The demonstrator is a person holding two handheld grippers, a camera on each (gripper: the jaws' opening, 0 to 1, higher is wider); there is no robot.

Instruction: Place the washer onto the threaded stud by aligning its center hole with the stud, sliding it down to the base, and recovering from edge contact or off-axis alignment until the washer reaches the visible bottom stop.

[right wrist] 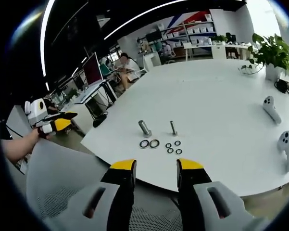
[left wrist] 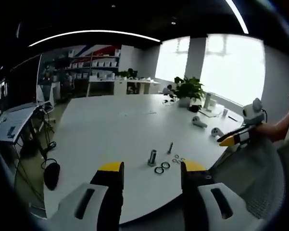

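Hovering agape and empty, both tongs (left wrist: 151, 173) (right wrist: 155, 168) are risking nudging the small washers (right wrist: 173, 147) away from the stud (right wrist: 173, 127).

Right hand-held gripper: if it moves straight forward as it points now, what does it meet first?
Probably the near edge of the white table, then the pair of larger dark metal washers; depth is unclear.

Left gripper (left wrist: 152, 174) and right gripper (right wrist: 155, 171), lower centre of each view: black jaws, yellow tips, light grey slotted bodies. Bare forearm at frame edges.
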